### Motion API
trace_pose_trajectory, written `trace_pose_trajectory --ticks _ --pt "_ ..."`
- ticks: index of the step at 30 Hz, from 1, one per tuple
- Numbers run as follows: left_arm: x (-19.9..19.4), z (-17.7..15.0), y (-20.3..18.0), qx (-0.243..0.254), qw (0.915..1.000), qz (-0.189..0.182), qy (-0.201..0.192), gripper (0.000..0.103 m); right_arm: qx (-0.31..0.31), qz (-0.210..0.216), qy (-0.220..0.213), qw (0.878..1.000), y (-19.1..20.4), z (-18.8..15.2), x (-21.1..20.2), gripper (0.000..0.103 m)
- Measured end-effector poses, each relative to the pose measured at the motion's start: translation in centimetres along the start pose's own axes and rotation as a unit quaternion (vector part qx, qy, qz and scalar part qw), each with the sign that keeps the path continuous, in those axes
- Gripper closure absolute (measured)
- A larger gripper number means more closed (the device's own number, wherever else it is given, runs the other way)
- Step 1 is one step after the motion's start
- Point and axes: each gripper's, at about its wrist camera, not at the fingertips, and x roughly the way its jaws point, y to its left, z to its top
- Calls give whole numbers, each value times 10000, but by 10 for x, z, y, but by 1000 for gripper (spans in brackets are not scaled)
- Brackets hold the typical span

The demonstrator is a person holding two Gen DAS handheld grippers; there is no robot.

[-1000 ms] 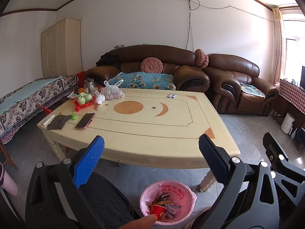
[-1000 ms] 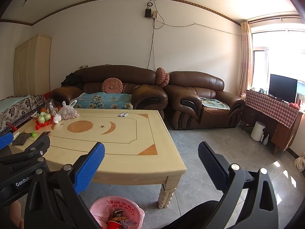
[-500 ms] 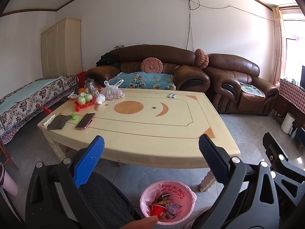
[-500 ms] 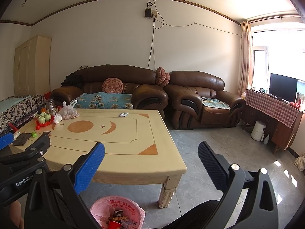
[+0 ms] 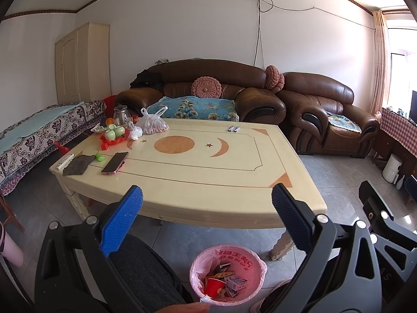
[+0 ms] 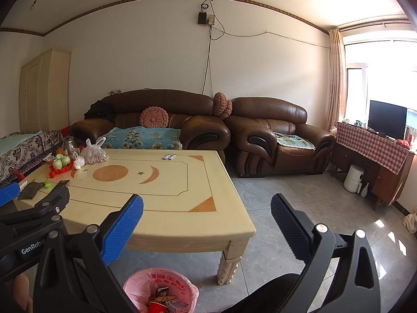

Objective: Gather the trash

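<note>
Trash (image 5: 224, 281) is already sitting inside the pink bin (image 5: 246, 254) under the table (image 5: 198, 172); both grippers, left (image 5: 207, 216) and right (image 6: 207, 220), are hovering spread and empty, suggesting collection is nearly finished.

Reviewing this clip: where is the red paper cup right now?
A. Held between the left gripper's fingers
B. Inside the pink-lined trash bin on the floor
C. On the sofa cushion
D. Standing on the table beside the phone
B. The red paper cup lies among wrappers inside the pink-lined trash bin on the floor in front of the table; the left gripper and right gripper are both open and hold nothing.
</note>
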Motion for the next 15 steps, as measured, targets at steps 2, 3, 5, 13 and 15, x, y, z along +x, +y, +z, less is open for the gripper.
trace_pose_trajectory --ticks 2,3,5,13,15 --pt "0 0 0 8 10000 1 5 6 1 4 5 10000 0 1 0 7" --pt "0 0 0 3 10000 -1 5 6 2 8 3 10000 1 1 -1 7" --pt "1 0 0 -3 10000 -10 9 6 -2 8 5 10000 1 2 -1 7" --pt "-1 -2 1 105 9999 26 -59 6 32 57 9 10000 2 3 -1 7" --pt "-3 -3 -1 197 9997 89 -88 6 47 68 23 10000 1 4 -1 7"
